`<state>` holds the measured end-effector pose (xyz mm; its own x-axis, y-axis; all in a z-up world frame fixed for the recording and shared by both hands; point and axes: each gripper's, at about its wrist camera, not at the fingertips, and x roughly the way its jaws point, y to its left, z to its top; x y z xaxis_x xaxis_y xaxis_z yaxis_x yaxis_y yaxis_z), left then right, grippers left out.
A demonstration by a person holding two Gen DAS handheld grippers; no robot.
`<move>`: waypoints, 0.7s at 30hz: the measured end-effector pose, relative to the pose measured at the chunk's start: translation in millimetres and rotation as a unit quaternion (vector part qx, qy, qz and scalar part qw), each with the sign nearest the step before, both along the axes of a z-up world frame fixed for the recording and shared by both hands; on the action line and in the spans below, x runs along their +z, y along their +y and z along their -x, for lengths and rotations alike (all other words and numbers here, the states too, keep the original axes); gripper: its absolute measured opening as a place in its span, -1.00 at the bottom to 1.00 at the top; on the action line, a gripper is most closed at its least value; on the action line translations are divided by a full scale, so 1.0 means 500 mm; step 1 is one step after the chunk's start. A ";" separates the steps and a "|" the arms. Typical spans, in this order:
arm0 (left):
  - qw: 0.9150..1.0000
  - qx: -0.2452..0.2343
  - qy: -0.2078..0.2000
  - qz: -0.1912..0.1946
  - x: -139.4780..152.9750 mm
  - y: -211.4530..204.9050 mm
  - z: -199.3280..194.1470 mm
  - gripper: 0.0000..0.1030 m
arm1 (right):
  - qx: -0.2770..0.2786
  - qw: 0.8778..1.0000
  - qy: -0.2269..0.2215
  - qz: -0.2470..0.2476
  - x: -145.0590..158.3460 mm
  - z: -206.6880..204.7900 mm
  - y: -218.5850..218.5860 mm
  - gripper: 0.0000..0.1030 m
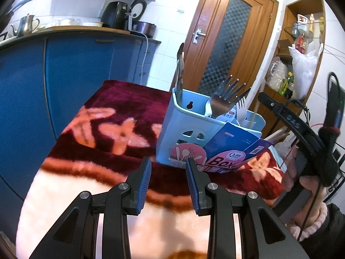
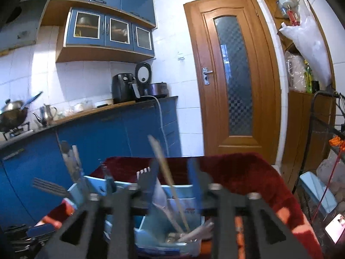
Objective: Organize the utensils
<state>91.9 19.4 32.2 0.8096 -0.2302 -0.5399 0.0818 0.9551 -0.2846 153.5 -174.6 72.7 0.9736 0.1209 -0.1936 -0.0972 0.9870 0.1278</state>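
Observation:
A light blue utensil holder [image 1: 172, 127] stands on a red floral blanket [image 1: 116, 112]. It holds metal forks [image 1: 222, 101], upright metal handles [image 1: 180, 71] and a white plastic fork [image 1: 241, 108]. A blue label card [image 1: 232, 149] leans on its front. My left gripper [image 1: 169, 170] is open and empty, just short of the holder's base. In the blurred right wrist view my right gripper [image 2: 173, 174] hovers over the holder [image 2: 181, 188], jaws apart. A pale chopstick [image 2: 163, 168] stands in the compartment between them, with no pad pressing on it. A hand [image 1: 306, 183] grips the right gripper's handle.
Blue cabinets [image 1: 71, 73] and a counter with an air fryer [image 1: 116, 15] and a kettle [image 1: 27, 24] lie to the left. A wooden door [image 1: 228, 43] is behind the table and cluttered shelves [image 1: 301, 43] are on the right. A lit phone [image 2: 335, 226] lies at the lower right.

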 end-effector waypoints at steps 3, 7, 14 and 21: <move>1.000 -0.001 -0.006 -0.004 0.011 -0.004 0.010 -0.34 | 0.005 1.000 -0.005 0.000 0.013 0.023 0.002 -0.21; 1.000 -0.002 -0.017 -0.008 0.027 -0.007 0.026 -0.34 | 0.017 1.000 -0.009 -0.010 0.035 0.066 0.003 -0.19; 0.999 -0.003 -0.039 -0.015 0.064 -0.012 0.067 -0.34 | 0.018 1.000 -0.008 -0.012 0.051 0.156 0.010 -0.18; 0.997 -0.005 -0.070 -0.033 0.102 -0.022 0.132 -0.34 | 0.026 0.999 0.007 -0.028 0.039 0.263 0.005 -0.18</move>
